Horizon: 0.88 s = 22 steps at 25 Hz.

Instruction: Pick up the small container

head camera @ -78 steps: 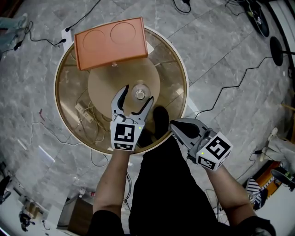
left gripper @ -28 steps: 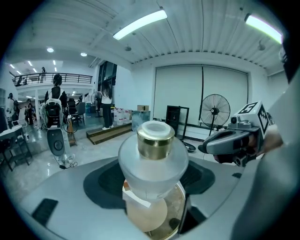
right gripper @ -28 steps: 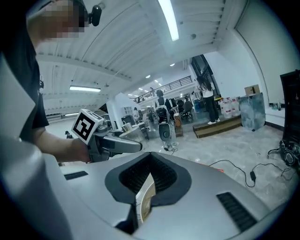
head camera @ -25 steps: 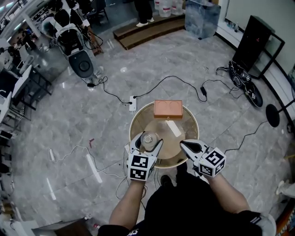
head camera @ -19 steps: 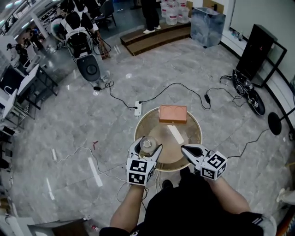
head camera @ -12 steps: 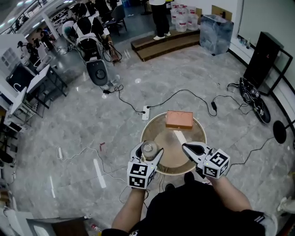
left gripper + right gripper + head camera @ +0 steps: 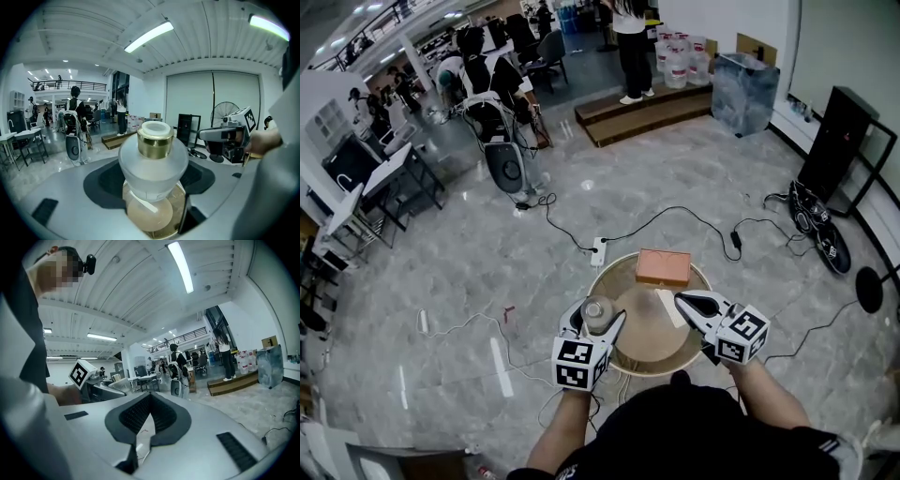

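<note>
Lifted off the round tabletop since the earlier frame, the small container now sits clamped by its frosted body in the left gripper, lower centre-left of the head view. Its gold cap points up, likely to keep it level. To its right, the right gripper hangs over the tabletop, all but closed on nothing, apparently just kept clear.

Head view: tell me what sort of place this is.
Likely an open-plan lab or workshop hall: power cables trail across the polished stone floor, desks line the left side, and a dark machine stands near people at the back.
</note>
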Each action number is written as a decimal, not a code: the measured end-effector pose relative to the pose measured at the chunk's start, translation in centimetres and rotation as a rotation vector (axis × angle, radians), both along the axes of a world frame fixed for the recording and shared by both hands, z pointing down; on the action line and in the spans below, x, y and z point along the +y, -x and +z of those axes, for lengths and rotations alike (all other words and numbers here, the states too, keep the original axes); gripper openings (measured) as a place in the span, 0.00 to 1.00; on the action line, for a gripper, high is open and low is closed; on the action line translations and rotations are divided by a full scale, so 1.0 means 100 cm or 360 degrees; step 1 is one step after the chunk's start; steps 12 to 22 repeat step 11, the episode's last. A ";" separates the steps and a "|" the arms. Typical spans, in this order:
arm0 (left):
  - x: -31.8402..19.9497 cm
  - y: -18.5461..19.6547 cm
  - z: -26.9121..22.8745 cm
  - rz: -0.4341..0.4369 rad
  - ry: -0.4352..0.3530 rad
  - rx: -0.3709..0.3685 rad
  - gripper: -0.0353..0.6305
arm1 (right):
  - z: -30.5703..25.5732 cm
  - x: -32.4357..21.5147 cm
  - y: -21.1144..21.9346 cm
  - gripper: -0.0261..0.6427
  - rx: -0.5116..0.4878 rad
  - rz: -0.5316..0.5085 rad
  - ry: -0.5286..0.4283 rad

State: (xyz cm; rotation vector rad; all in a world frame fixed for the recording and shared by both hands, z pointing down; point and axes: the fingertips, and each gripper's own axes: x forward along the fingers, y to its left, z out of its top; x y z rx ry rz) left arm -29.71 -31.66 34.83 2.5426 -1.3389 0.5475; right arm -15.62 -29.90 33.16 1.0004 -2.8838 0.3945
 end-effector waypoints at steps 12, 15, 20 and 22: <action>-0.014 -0.011 -0.009 -0.0009 0.0007 -0.0011 0.56 | -0.013 -0.012 -0.012 0.06 -0.0037 0.0011 -0.0016; -0.014 -0.011 -0.009 -0.0009 0.0007 -0.0011 0.56 | -0.013 -0.012 -0.012 0.06 -0.0037 0.0011 -0.0016; -0.014 -0.011 -0.009 -0.0009 0.0007 -0.0011 0.56 | -0.013 -0.012 -0.012 0.06 -0.0037 0.0011 -0.0016; -0.014 -0.011 -0.009 -0.0009 0.0007 -0.0011 0.56 | -0.013 -0.012 -0.012 0.06 -0.0037 0.0011 -0.0016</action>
